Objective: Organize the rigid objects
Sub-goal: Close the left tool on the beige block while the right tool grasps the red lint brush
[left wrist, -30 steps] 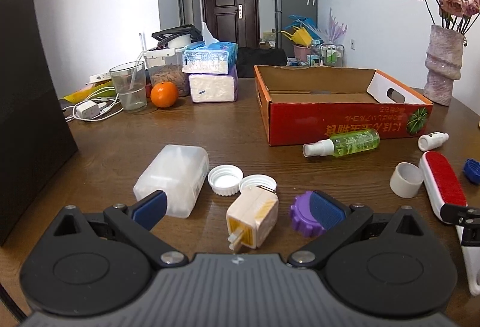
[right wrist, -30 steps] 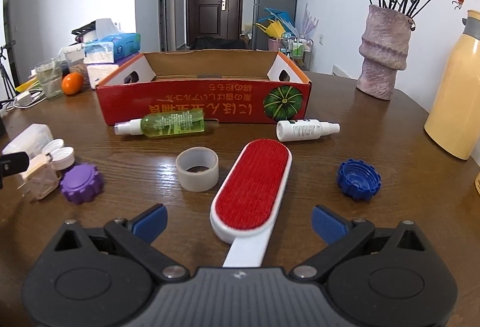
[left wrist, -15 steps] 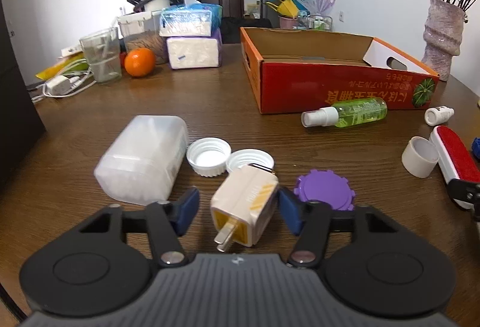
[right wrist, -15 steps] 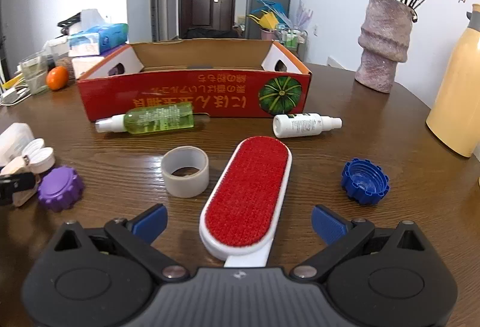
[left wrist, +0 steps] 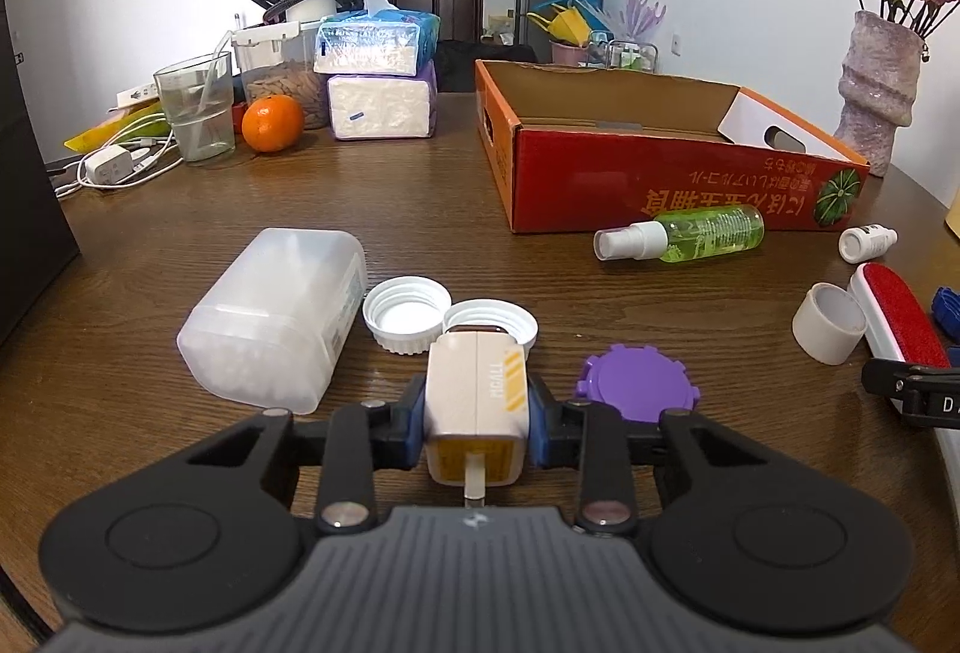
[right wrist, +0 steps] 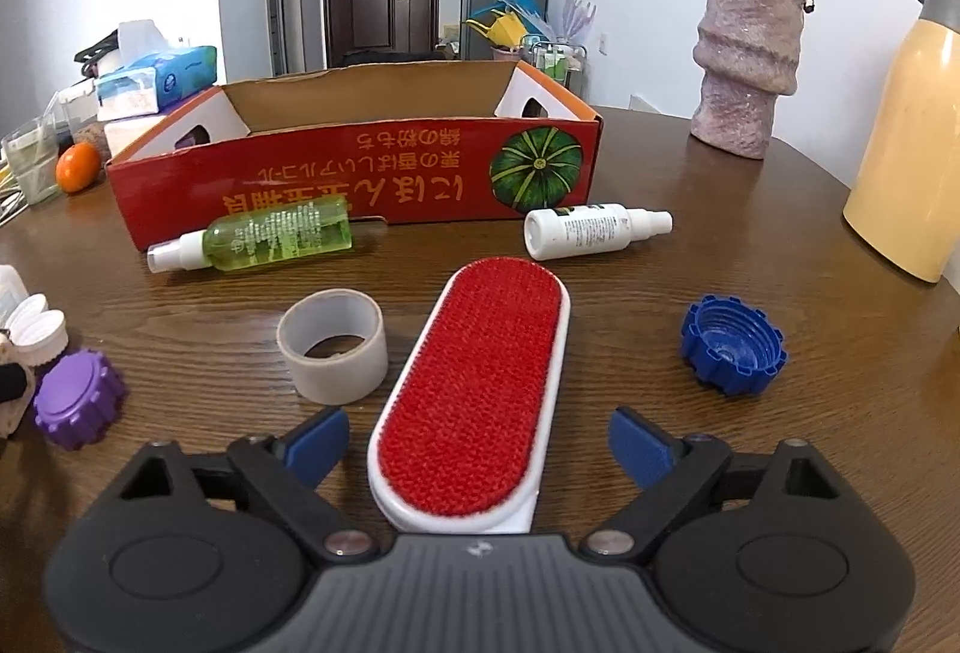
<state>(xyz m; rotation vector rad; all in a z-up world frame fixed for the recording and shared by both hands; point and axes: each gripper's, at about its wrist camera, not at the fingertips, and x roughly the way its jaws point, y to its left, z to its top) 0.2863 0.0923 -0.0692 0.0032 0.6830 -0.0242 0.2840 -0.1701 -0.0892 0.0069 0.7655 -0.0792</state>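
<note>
My left gripper (left wrist: 477, 422) is shut on a cream charger plug (left wrist: 477, 401), prongs pointing back at the camera. Beside it lie two white caps (left wrist: 407, 310), a purple lid (left wrist: 637, 383) and a translucent plastic box (left wrist: 276, 317). My right gripper (right wrist: 479, 446) is open, its blue pads either side of the red lint brush (right wrist: 480, 389), which lies flat on the table. An open red cardboard box (right wrist: 360, 173) stands behind, with a green spray bottle (right wrist: 258, 240) and a white spray bottle (right wrist: 591, 228) in front of it.
A tape roll (right wrist: 333, 353) and a blue cap (right wrist: 733, 352) flank the brush. A vase (right wrist: 747, 59) and a yellow thermos (right wrist: 912, 125) stand at the right. A glass (left wrist: 195, 110), an orange (left wrist: 273, 122), tissue packs (left wrist: 378, 77) and cables sit far left.
My left gripper has closed from open onto the charger plug and lifted it slightly. My right gripper has moved a little forward over the lint brush and stays open.
</note>
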